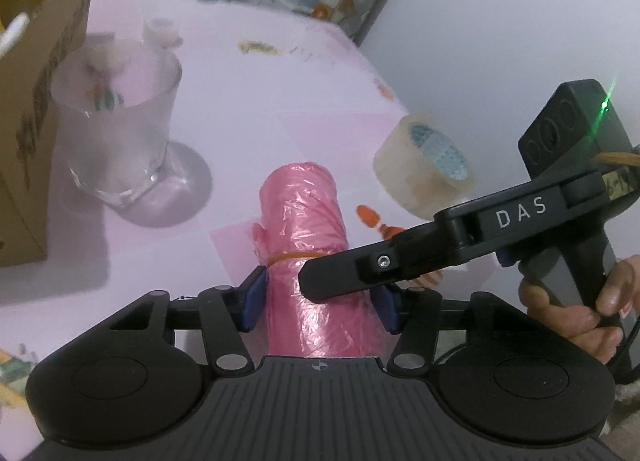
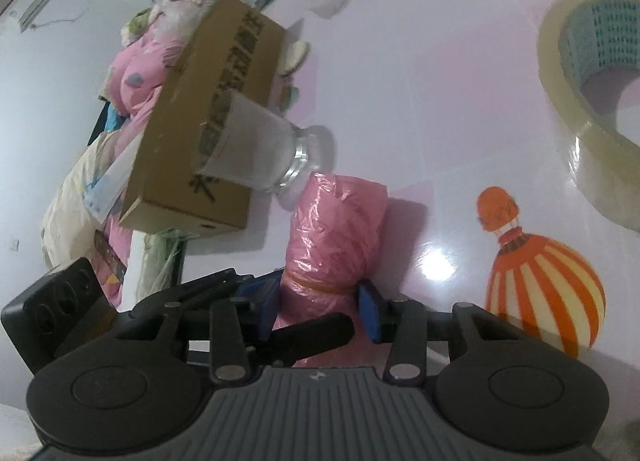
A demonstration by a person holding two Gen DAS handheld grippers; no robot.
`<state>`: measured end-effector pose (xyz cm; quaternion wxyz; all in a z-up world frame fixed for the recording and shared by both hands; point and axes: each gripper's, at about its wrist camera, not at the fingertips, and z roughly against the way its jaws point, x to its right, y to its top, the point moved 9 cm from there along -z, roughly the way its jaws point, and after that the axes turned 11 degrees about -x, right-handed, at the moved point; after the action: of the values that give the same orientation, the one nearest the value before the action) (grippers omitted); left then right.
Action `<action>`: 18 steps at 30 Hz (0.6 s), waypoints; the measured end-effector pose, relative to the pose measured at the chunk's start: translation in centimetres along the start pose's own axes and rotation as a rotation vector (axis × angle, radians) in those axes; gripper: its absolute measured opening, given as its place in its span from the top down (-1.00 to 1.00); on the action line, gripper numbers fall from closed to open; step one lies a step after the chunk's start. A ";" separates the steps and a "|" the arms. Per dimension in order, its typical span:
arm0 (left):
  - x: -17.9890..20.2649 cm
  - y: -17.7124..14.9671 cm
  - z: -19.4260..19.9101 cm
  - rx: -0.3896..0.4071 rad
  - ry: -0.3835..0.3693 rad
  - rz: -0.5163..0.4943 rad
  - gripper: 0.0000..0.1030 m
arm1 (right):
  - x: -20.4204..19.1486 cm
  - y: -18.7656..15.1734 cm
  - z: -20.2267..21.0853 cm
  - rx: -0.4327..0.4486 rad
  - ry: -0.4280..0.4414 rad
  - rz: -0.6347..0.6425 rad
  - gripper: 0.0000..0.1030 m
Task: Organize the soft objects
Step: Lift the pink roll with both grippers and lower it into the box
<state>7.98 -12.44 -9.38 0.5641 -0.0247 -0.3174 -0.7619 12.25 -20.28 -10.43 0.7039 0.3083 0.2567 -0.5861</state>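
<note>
A roll of pink plastic bags [image 1: 304, 221], bound by an orange rubber band, points away from me over the pale pink table [image 1: 280, 101]. In the left wrist view my left gripper [image 1: 320, 301] has its blue pads against both sides of the roll's near end. One black finger [image 1: 340, 275] of the right gripper crosses over the roll from the right. In the right wrist view my right gripper [image 2: 318, 309] flanks the same pink roll [image 2: 336, 233] at the rubber band, pads on its sides. A left gripper finger [image 2: 316, 331] lies across in front of it.
A frosted drinking glass [image 1: 116, 121] stands left of the roll, with a cardboard box [image 1: 36, 101] behind it at the table's left edge. A roll of clear tape [image 1: 424, 165] sits to the right. A person's hand [image 1: 580, 309] grips the right handle. Bedding is piled beyond the table.
</note>
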 end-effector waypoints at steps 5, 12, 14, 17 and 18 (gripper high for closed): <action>0.6 0.3 6.0 0.142 0.034 -0.044 -0.05 | -6.0 -0.4 2.5 0.094 -0.031 0.172 0.05; -0.7 2.7 15.8 0.367 0.181 -0.057 -0.07 | -16.6 2.2 3.4 0.165 0.028 0.419 0.05; -2.1 4.0 17.4 0.395 0.220 -0.035 -0.07 | -18.9 3.8 2.5 0.147 0.049 0.458 0.05; -5.0 5.4 18.1 0.398 0.246 0.023 -0.07 | -21.3 6.6 0.5 0.097 0.054 0.486 0.05; -6.0 5.9 18.0 0.390 0.248 0.048 -0.07 | -21.8 7.4 -0.1 0.081 0.047 0.491 0.05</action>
<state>9.57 0.89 5.32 0.6108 0.1710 -0.3862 -0.6697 15.56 -4.73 6.26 0.8062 0.4031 0.1668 -0.3997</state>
